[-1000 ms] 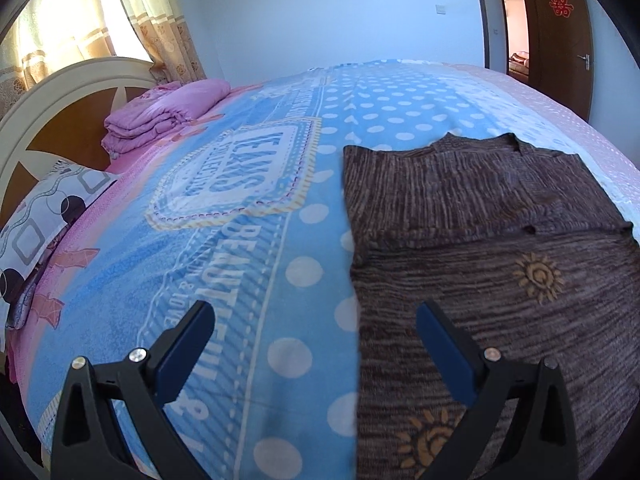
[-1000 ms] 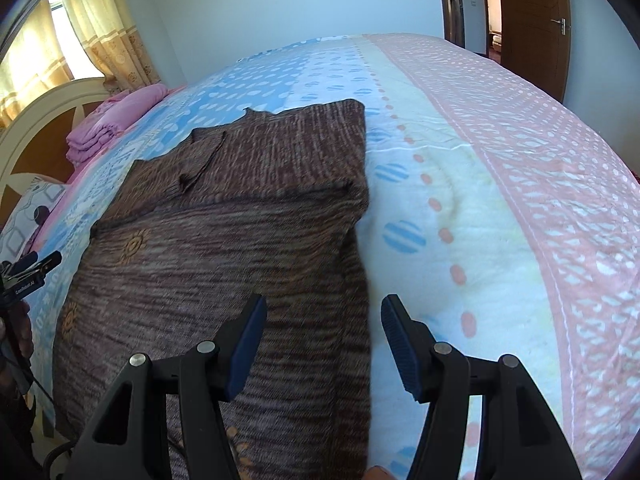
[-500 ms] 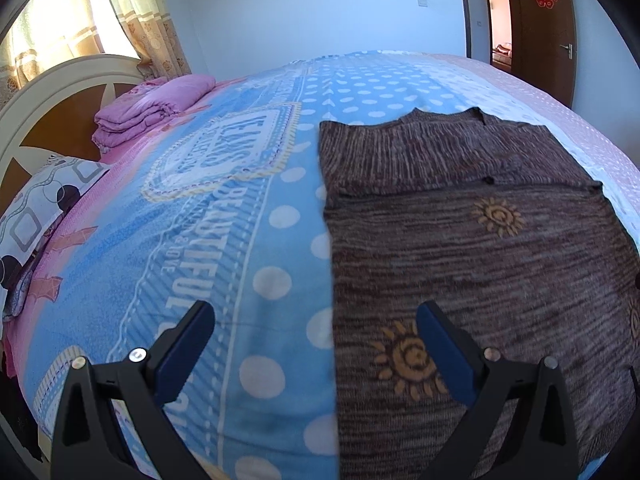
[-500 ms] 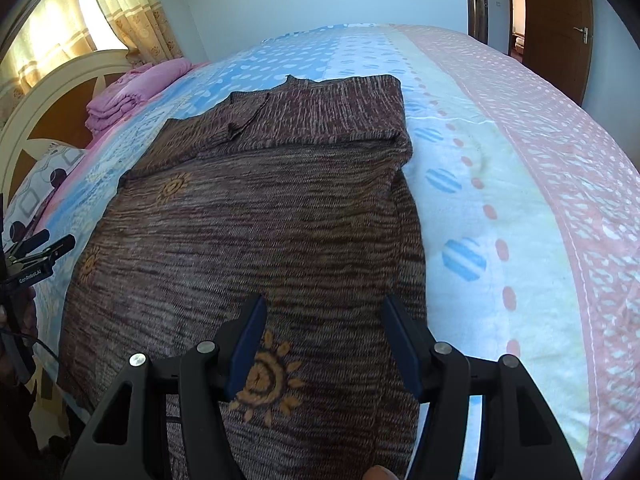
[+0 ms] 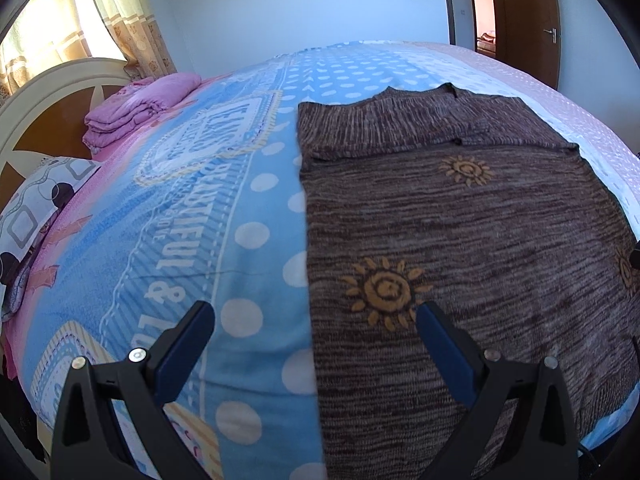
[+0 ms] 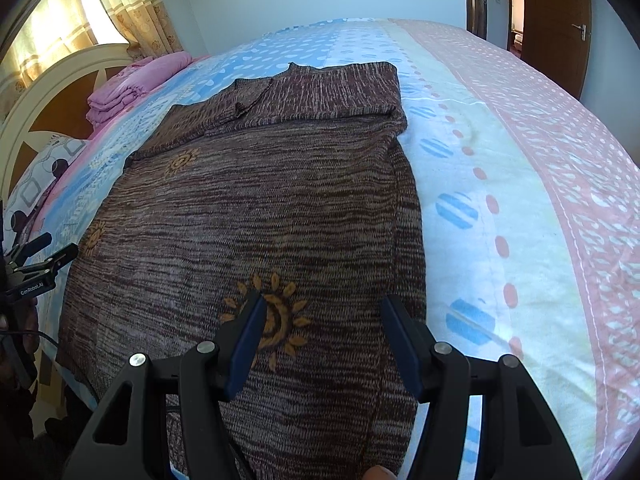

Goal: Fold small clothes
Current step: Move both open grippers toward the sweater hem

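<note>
The near hem of the brown sweater point(image 5: 460, 240) ran out of frame below both cameras, so its lower edge could not be made out, and its sleeves were tucked out of sight at the far end under a folded band of vertical ribbing. In the right wrist view a fingertip point(image 6: 378, 472) showed only as a sliver at the bottom edge, and the left gripper point(image 6: 48, 256) appeared only as a dark tip at the left border.

The sweater lay flat on the bed's blanket point(image 5: 200, 240), its left edge along a column of white dots. It was a streaky brown-and-lilac knit with horizontal marbling and orange sun motifs.

The left gripper point(image 5: 316, 320) hung above the sweater's left edge, its jaws spread wide and empty, 1 blue pad over the blanket and 1 over the knit. The right gripper point(image 6: 322, 312) hovered over the sweater's right side, jaws parted, nothing between them.

The blanket was fleecy, printed blue with lettering, pink and cream toward the right. A folded pink quilt point(image 5: 136, 108) sat by the curved cream headboard point(image 5: 44, 92), beside a patterned pillow point(image 5: 36, 200).
</note>
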